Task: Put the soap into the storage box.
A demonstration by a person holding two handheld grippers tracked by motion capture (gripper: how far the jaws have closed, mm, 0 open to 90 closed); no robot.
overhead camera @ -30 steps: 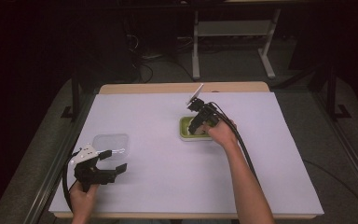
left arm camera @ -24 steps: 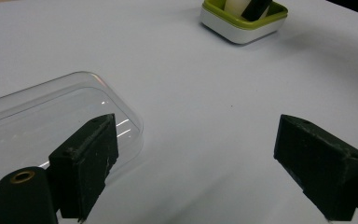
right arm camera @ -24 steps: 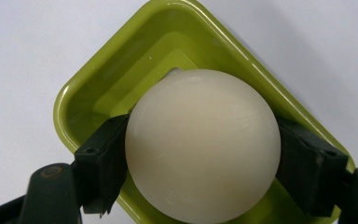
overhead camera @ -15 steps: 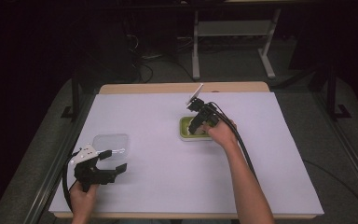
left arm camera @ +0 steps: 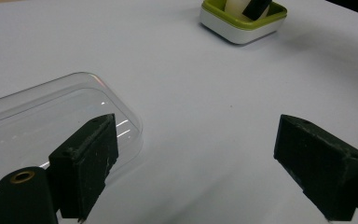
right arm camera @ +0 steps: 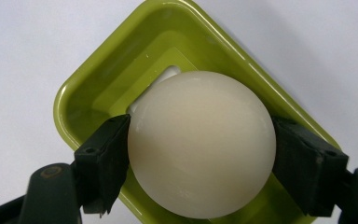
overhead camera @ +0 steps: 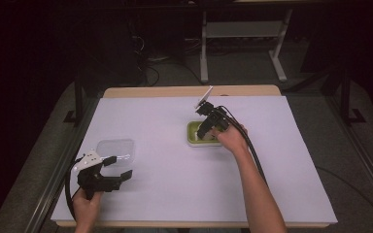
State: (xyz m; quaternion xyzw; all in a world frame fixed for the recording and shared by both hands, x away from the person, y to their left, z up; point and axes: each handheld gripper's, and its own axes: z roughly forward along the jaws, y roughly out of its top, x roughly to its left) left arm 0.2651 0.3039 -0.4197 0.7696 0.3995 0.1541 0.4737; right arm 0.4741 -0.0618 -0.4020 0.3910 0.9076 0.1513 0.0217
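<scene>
Count on the white table cover (overhead camera: 175, 194): one green tray (overhead camera: 192, 137), one cream ball (right arm camera: 200, 142), one clear plastic lid (overhead camera: 115, 150), two grippers, two hands. The right gripper (overhead camera: 205, 130) reaches down into the green tray past table centre; in the right gripper view its two black jaws press against opposite sides of the cream ball, pinching it, with the ball inside the tray's green well. The tray has a white outer wall and a green inner lining, seen in the left gripper view (left arm camera: 242, 18). The left gripper (overhead camera: 117, 167) sits low at the near left of the table, held by the left hand (overhead camera: 87, 208); its jaws stand spread wide with nothing between them. The clear plastic lid lies flat just beyond and beside that gripper, its corner near the left-hand jaw in the left gripper view (left arm camera: 51, 116). Tray and lid lie well apart. No writing, brand or label can be read on any item.
</scene>
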